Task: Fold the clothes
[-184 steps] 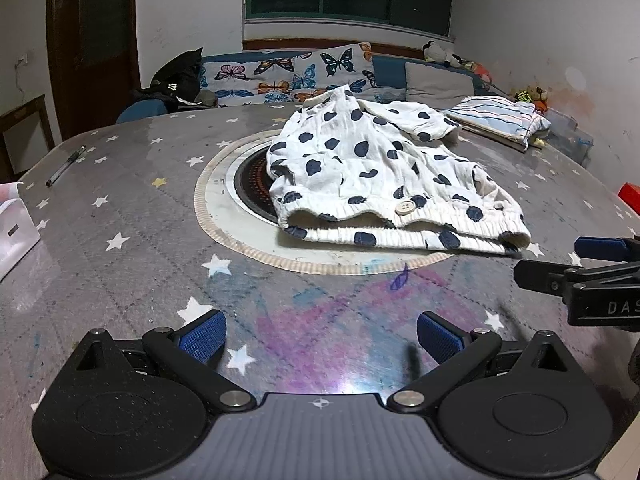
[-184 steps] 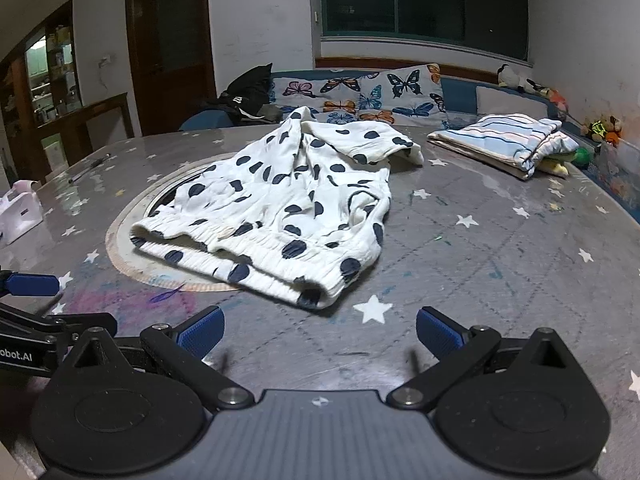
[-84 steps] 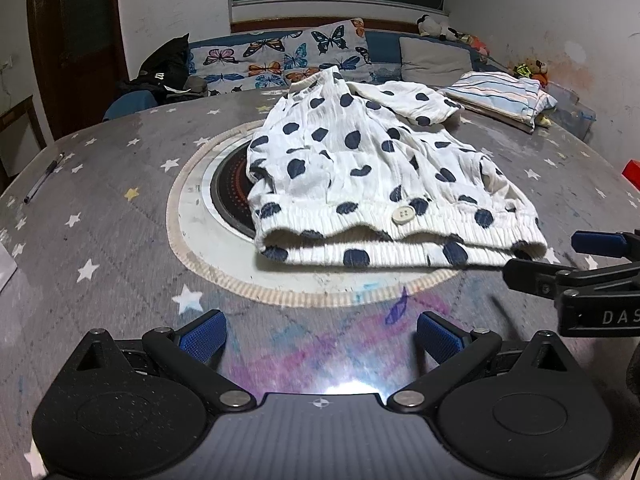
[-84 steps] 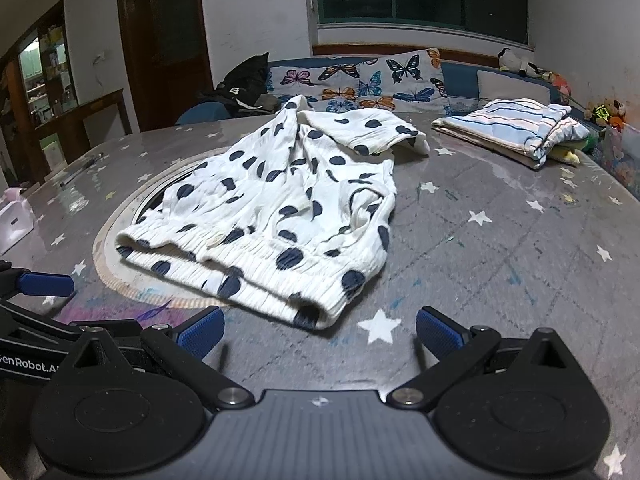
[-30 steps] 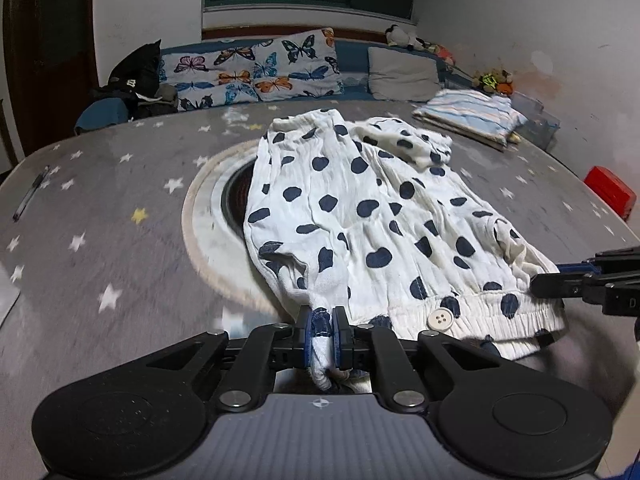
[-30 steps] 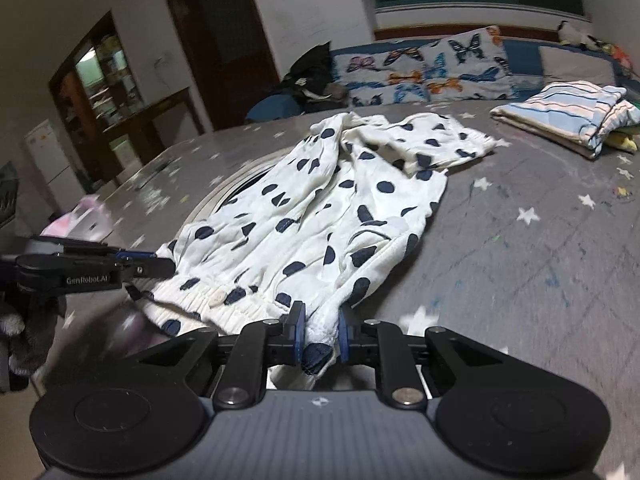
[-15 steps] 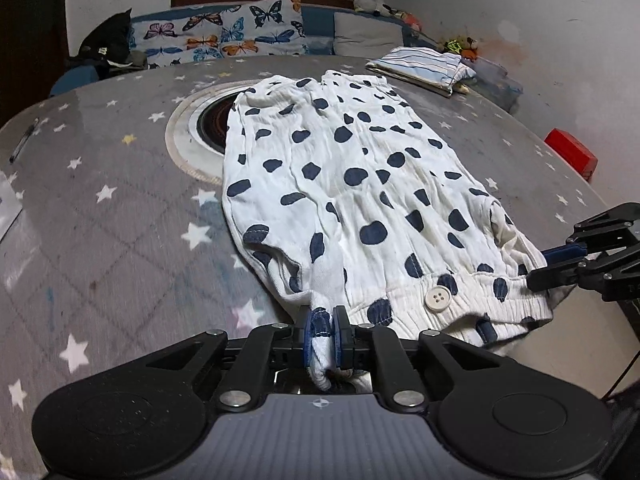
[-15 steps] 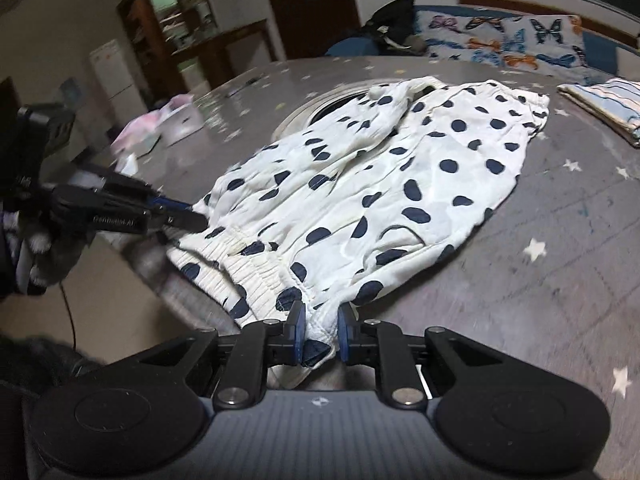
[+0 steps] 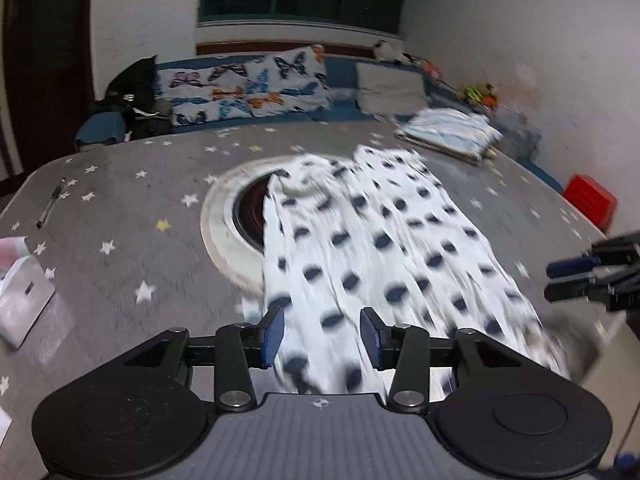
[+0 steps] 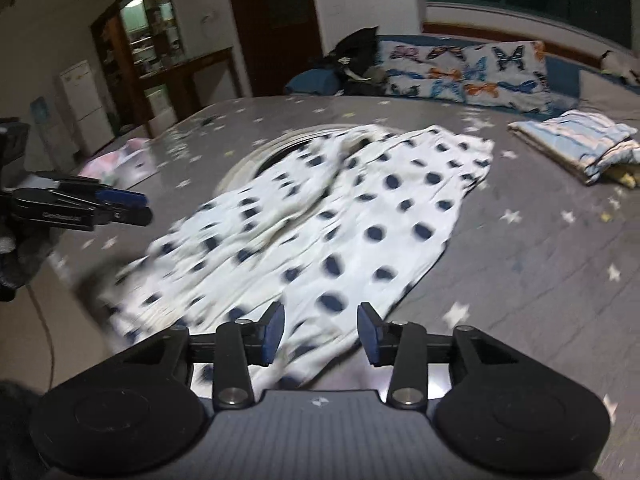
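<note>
A white garment with dark blue dots [image 9: 380,248] lies stretched out flat on the grey star-patterned table [image 9: 120,208], its near hem at the table's front edge. My left gripper [image 9: 322,334] is open just above the hem's left part. My right gripper [image 10: 320,334] is open above the hem's right corner. The garment [image 10: 340,224] fills the middle of the right wrist view. Each gripper shows in the other's view, the right one [image 9: 580,276] and the left one [image 10: 116,208]. Both views are motion-blurred.
A round inset burner [image 9: 244,216] lies partly under the garment. A folded striped cloth [image 9: 452,136] sits at the far right. A pen [image 9: 50,208] and a white box [image 9: 22,292] are at the left. A red box [image 9: 590,200] stands beyond the right edge.
Both grippers were shut on the garment's hem and pulled it toward the front edge. Now both have opened and let go, and the garment lies spread flat.
</note>
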Motion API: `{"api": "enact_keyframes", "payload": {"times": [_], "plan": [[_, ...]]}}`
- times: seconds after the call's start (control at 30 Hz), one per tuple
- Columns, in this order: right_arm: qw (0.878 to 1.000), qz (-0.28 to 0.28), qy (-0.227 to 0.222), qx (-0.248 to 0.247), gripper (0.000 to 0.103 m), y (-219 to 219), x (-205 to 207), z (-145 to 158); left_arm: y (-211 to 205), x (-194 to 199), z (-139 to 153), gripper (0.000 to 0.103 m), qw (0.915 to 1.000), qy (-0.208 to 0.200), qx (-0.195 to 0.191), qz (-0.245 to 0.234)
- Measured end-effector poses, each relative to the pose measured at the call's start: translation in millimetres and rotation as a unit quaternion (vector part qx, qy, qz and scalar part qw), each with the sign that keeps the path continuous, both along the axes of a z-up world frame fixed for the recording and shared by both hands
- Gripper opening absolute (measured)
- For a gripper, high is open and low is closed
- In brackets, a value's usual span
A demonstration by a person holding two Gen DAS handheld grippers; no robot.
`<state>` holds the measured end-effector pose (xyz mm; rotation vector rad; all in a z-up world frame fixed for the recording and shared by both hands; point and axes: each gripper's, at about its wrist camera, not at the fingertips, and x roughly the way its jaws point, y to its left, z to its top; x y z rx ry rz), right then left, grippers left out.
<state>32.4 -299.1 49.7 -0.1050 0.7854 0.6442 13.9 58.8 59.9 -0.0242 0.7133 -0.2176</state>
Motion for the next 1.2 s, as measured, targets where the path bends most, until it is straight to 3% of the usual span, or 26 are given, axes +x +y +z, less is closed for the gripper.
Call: {"api": "enact_keyframes", "payload": {"times": [0.17, 0.43, 0.63, 0.87, 1.07, 1.2], "plan": [[0.999, -0.027, -0.015, -0.007, 0.049, 7.2, 45.2, -7.5, -7.5, 52.9, -3.7, 0.049, 0.9997, -0.008, 0.019, 0.009], [0.997, -0.066, -0.035, 0.001, 0.05, 20.6, 121.9, -21.1, -13.0, 154.8, -11.6, 0.04, 0.9993, -0.003, 0.021, 0.031], [0.996, -0.07, -0.055, -0.012, 0.055, 39.3, 163.3, -35.0, -21.8, 219.6, -19.4, 0.04, 0.9991, -0.004, 0.037, 0.021], [0.996, -0.076, -0.044, -0.014, 0.061, 44.1, 185.1, -54.6, -40.1, 272.7, -34.9, 0.043, 0.9988, -0.002, 0.049, -0.006], [0.996, -0.083, -0.036, 0.009, 0.074, 36.8, 187.2, -63.9, -51.9, 295.4, -54.0, 0.043, 0.9981, 0.009, 0.053, -0.029], [0.996, -0.076, -0.047, 0.01, 0.087, 42.7, 184.0, -67.3, -58.3, 303.7, -62.2, 0.037, 0.9974, 0.013, 0.056, -0.043]]}}
